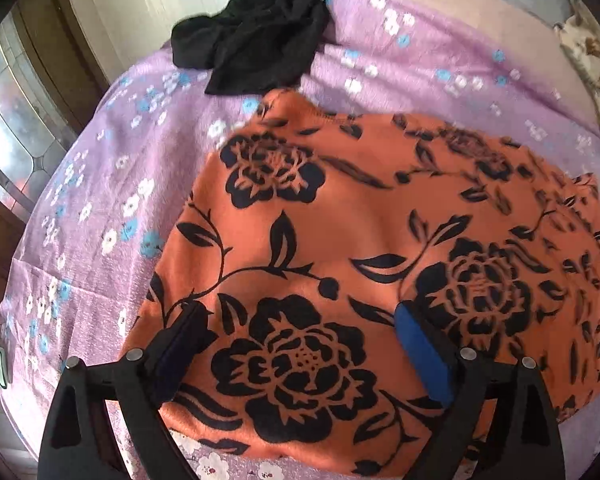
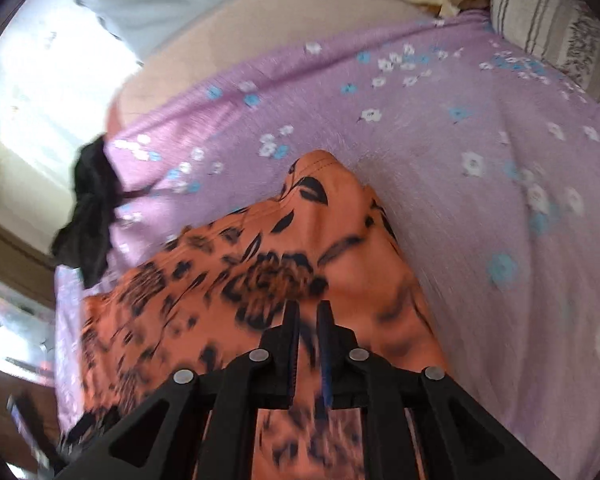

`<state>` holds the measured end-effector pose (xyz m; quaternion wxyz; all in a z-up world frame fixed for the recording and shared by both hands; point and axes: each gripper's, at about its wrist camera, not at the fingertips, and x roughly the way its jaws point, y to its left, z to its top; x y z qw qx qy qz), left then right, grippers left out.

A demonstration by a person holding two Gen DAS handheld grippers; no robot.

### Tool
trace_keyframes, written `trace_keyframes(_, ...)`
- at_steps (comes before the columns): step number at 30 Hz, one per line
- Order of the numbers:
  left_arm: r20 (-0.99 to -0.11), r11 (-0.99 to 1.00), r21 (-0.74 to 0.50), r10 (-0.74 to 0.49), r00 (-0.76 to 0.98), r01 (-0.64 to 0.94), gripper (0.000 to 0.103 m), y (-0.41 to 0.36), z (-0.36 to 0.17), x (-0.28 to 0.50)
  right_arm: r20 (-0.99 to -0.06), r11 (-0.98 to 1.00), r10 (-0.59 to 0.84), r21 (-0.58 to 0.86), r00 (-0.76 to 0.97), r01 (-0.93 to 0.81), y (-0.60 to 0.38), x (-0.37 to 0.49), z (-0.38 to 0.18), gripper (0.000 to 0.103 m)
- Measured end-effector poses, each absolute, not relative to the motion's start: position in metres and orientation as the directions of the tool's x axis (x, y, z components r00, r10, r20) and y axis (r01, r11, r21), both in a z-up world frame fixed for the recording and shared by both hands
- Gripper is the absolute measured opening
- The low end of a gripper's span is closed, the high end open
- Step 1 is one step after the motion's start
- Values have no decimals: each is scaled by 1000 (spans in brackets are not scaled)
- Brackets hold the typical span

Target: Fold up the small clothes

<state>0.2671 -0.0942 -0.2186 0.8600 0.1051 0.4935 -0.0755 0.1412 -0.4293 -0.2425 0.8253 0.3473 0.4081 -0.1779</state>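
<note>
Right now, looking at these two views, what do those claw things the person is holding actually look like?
Both are black plastic tools. The left gripper has two long angled fingers lined with blue pads, on struts with triangular cut-outs and round silver pivot pins. The right gripper has the same build: black struts, silver pins, blue-lined fingers. No cables, markings, sleeves or hands show in either view.

My left gripper (image 1: pixel 300 316) hung with its jaws spread wide over the orange cloth with black flowers (image 1: pixel 380 248), nothing pinched between them. The cloth lay on a purple flowered bedsheet (image 1: pixel 100 208). A crumpled black garment (image 1: pixel 256 36) sat beyond it.
</note>
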Motion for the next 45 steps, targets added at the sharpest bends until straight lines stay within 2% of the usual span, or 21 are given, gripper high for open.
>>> trace_keyframes(5, -798, 970, 83, -74, 599, 230, 94, -90, -193, 245, -803, 709, 7, 424, 596, 563, -410, 107, -247, 12)
trace_keyframes(8, -836, 966, 102, -46, 547, 237, 94, -88, -210, 244, -845, 657, 112, 458, 523, 599, -411, 112, -280, 14)
trace_keyframes(10, -876, 957, 140, 0, 483, 254, 95, -88, -232, 248, -830, 646, 94, 471, 550, 601, -410, 109, -278, 14)
trace_keyframes(14, -855, 962, 125, -20, 519, 242, 95, -80, -218, 232, -834, 648, 104, 470, 541, 599, -397, 100, -250, 16)
trace_keyframes(17, -825, 965, 101, -55, 563, 241, 95, -75, -200, 209, -823, 721, 50, 422, 566, 549, -377, 86, -213, 16)
trace_keyframes(24, -732, 966, 78, -113, 672, 247, 95, -59, -162, 131, -760, 789, -2, 398, 650, 468, -342, 32, -150, 16)
trace_keyframes(29, -714, 967, 108, -87, 694, 233, 95, -39, -148, 108, -722, 797, 30, 435, 691, 420, -336, 14, -140, 16)
trace_keyframes(32, -705, 976, 136, -27, 709, 172, 95, -20, -142, 119, -705, 788, 41, 458, 708, 411, -346, 5, -144, 16)
trace_keyframes(38, -718, 994, 106, 51, 694, 36, 95, 10, -142, 171, -689, 741, 81, 525, 720, 419, -377, 22, -178, 16)
trace_keyframes(45, -747, 994, 101, 48, 663, 42, 95, -14, -174, 231, -681, 711, 126, 569, 721, 413, -391, 72, -213, 16)
